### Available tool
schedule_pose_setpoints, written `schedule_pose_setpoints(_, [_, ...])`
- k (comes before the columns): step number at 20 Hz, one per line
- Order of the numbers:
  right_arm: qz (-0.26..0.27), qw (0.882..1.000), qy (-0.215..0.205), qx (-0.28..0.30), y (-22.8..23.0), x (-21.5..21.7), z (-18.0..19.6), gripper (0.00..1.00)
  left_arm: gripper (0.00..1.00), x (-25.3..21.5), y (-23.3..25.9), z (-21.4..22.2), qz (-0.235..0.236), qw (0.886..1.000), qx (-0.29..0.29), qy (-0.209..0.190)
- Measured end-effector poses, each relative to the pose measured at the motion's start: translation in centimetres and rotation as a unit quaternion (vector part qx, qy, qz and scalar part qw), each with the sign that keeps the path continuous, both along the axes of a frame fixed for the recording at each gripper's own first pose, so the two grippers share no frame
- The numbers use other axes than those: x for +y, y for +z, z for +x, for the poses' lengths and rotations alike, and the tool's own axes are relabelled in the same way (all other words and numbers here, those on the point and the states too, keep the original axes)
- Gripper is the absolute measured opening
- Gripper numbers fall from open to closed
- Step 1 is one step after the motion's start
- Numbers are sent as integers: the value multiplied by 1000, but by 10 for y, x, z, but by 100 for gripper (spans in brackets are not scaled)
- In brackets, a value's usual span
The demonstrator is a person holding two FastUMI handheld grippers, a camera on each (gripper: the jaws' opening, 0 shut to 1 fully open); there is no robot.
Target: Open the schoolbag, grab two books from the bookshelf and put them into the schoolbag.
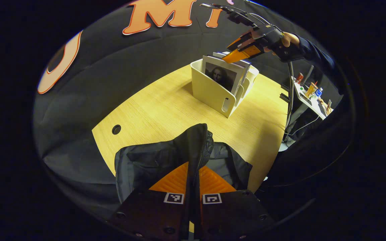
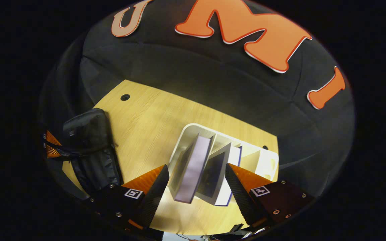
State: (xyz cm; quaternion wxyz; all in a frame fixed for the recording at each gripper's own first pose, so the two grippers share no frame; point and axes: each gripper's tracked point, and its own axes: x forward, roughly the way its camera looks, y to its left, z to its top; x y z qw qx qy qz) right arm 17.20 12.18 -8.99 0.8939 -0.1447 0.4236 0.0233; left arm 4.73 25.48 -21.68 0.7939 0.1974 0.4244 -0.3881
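A black schoolbag [image 1: 152, 160] lies on the wooden table [image 1: 152, 107] close in front of me. My left gripper [image 1: 194, 167] is shut on the bag's raised zip edge, holding it up. Farther back stands a white bookshelf [image 1: 213, 93] with several upright books [image 1: 221, 75]. My right gripper [image 1: 230, 58], held by a hand, hovers over their tops. In the right gripper view, my right gripper [image 2: 196, 167] is open and straddles two books [image 2: 194, 164], with the bookshelf [image 2: 266, 160] under them. The schoolbag [image 2: 89, 134] and left gripper [image 2: 50, 145] lie at the left.
A round cable hole [image 1: 116, 129] marks the table's left part, and it shows again in the right gripper view [image 2: 125, 97]. Black cloth walls close in the table's far side. At the right a side desk [image 1: 308, 97] carries bottles and cups, with cables hanging beside it.
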Motion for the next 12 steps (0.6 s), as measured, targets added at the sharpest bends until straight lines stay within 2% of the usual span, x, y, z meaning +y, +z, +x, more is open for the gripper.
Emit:
schedule_pose_setpoints(4, [33, 997, -24, 58, -17, 2, 9, 100, 6, 0, 1, 6, 5, 1000, 11, -1])
schedule_pose_setpoints(6, [52, 995, -39, 82, -24, 3, 14, 97, 6, 0, -1, 6, 6, 1000, 15, -4])
schedule_pose_setpoints(10, [60, 989, -74, 115, -38, -2, 22, 78, 6, -1, -1, 6, 3, 1000, 21, -3])
schedule_pose_setpoints(12, [61, 985, -92, 134, -45, -4, 21, 59, 6, 0, -4, 9, 0, 1000, 27, -4])
